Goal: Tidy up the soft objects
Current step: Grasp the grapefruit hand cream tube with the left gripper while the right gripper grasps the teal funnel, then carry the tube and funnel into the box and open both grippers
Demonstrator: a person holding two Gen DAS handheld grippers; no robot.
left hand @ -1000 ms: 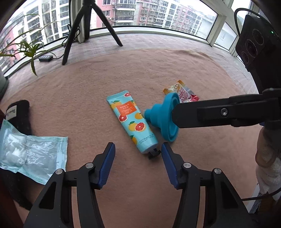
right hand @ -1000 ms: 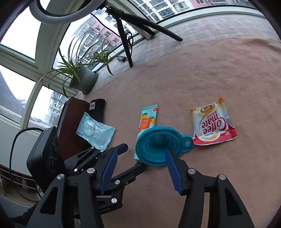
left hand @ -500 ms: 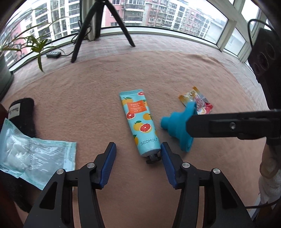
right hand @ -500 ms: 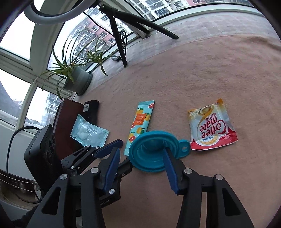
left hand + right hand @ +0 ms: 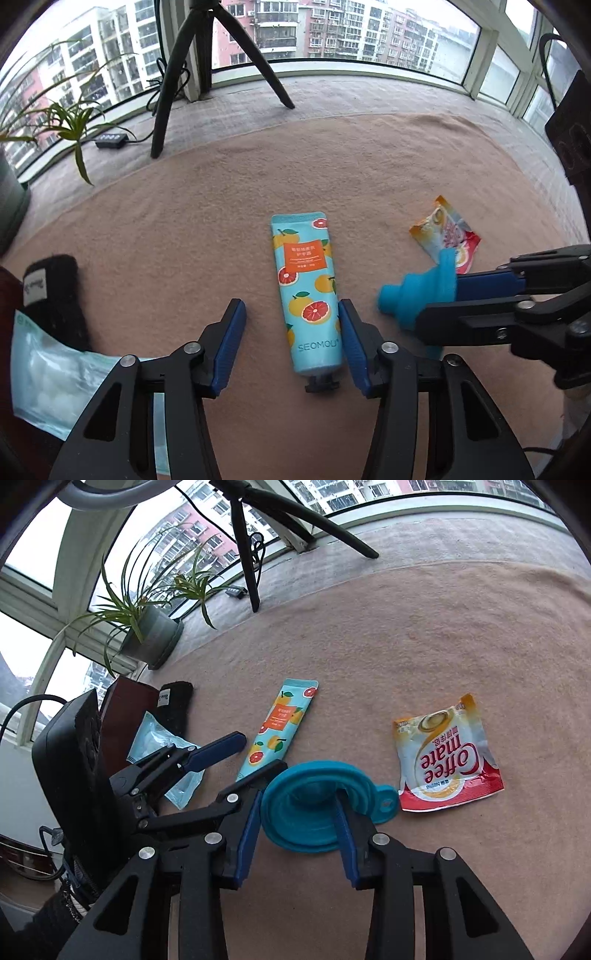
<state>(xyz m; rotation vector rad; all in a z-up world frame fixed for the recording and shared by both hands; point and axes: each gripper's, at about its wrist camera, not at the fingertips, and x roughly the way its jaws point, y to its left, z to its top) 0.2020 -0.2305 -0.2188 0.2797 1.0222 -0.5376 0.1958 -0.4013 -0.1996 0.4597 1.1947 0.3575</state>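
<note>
Blue collapsible funnel (image 5: 314,805) sitting lower center of frame, right gripper (image 5: 295,834) pinching its rim between both pads. SEOMOU hand cream tube (image 5: 308,291) lying mid-frame on the tan carpet (image 5: 184,229), left gripper (image 5: 291,343) jaws spread, straddling its cap end. Coffee-mate sachet (image 5: 445,753) lying right.

Both wrist views look down close over the carpet (image 5: 155,236), sharing the hand-cream tube (image 5: 308,291) (image 5: 280,723).
</note>
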